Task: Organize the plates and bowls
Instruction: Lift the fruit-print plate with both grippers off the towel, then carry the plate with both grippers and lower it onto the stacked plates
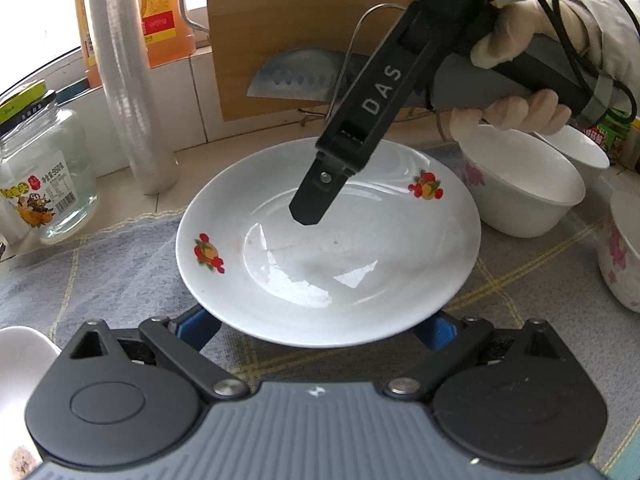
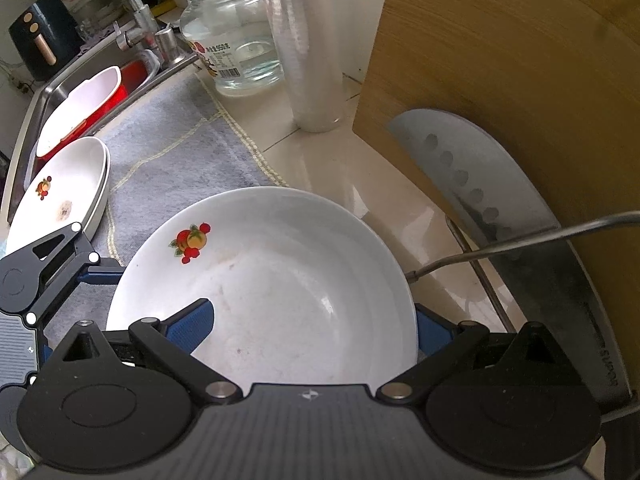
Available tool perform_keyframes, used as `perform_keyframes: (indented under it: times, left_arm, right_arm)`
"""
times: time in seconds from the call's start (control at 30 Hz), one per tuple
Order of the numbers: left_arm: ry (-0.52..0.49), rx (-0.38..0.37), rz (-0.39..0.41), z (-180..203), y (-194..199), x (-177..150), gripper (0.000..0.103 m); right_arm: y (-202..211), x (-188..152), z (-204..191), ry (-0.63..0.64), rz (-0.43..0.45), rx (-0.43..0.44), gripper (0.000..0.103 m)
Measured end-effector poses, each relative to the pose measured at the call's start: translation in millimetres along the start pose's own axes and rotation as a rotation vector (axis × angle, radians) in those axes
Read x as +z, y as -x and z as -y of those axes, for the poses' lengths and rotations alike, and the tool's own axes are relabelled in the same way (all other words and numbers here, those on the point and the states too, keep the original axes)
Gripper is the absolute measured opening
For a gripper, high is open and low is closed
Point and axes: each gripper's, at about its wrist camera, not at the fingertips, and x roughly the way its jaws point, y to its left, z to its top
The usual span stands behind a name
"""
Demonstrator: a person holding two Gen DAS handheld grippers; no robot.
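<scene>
A white plate (image 1: 328,256) with red fruit decals lies on the grey cloth (image 1: 120,272). My left gripper (image 1: 316,332) is open wide at the plate's near rim, and both blue fingertips are hidden under that rim. In the right wrist view one left finger (image 2: 100,275) touches the plate's (image 2: 280,280) left edge. My right gripper (image 2: 312,328) straddles the rim with its jaws wide apart: one finger lies over the plate's inside, the other is outside behind the rim. From the left wrist view a right finger (image 1: 310,204) dips into the plate, held by a gloved hand (image 1: 520,108).
White flowered bowls (image 1: 520,188) (image 1: 620,248) stand right of the plate. Stacked white plates (image 2: 60,196) sit by the sink (image 2: 52,92). Behind are a wooden cutting board (image 1: 280,20), a knife (image 1: 292,76), a film roll (image 1: 132,100), a glass jar (image 1: 44,176) and an oil bottle (image 1: 160,4).
</scene>
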Motion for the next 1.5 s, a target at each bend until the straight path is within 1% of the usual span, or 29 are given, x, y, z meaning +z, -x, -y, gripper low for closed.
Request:
perform_keyframes:
  times: [0.2, 0.3, 0.43, 0.53, 0.63, 0.8, 0.97, 1.2, 1.5]
  left_arm:
    - [-0.009, 0.008, -0.007, 1.5, 3.0, -1.2, 0.099]
    - [-0.019, 0.007, -0.014, 2.6, 4.5, -2.9, 0.099]
    - [-0.056, 0.017, -0.016, 5.0, 4.2, -6.8, 0.099]
    - [-0.051, 0.009, -0.017, 4.4, 4.3, -7.5, 0.099]
    - [-0.053, 0.008, -0.016, 5.4, 5.5, -8.3, 0.099]
    - [-0.053, 0.003, -0.015, 5.2, 6.0, -9.6, 0.099]
    - [-0.049, 0.000, -0.014, 4.0, 6.5, -10.2, 0.099]
    - [-0.057, 0.004, -0.016, 4.3, 6.9, -10.0, 0.099]
    - [-0.044, 0.001, -0.009, 3.7, 18.3, -9.1, 0.099]
  right_arm:
    - [2.6, -0.3, -3.2, 0.001, 0.001, 0.008, 0.103]
    - [1.3, -2.4, -3.6, 0.004, -0.015, 0.017, 0.103]
    - [-2.3, -4.8, -1.6, -0.004, -0.028, 0.038, 0.103]
    - [-2.1, -2.8, 0.9, -0.008, -0.022, 0.049, 0.103]
    - [-4.3, 0.4, 3.7, -0.013, -0.013, 0.066, 0.103]
    - [-11.2, 5.7, 8.1, -0.030, -0.026, 0.103, 0.103]
    - [-8.2, 6.3, 14.5, -0.068, -0.021, 0.146, 0.103]
    - [-2.7, 4.8, 10.5, -0.061, -0.013, 0.136, 0.103]
    - [14.4, 2.5, 0.4, -0.048, 0.008, 0.124, 0.103]
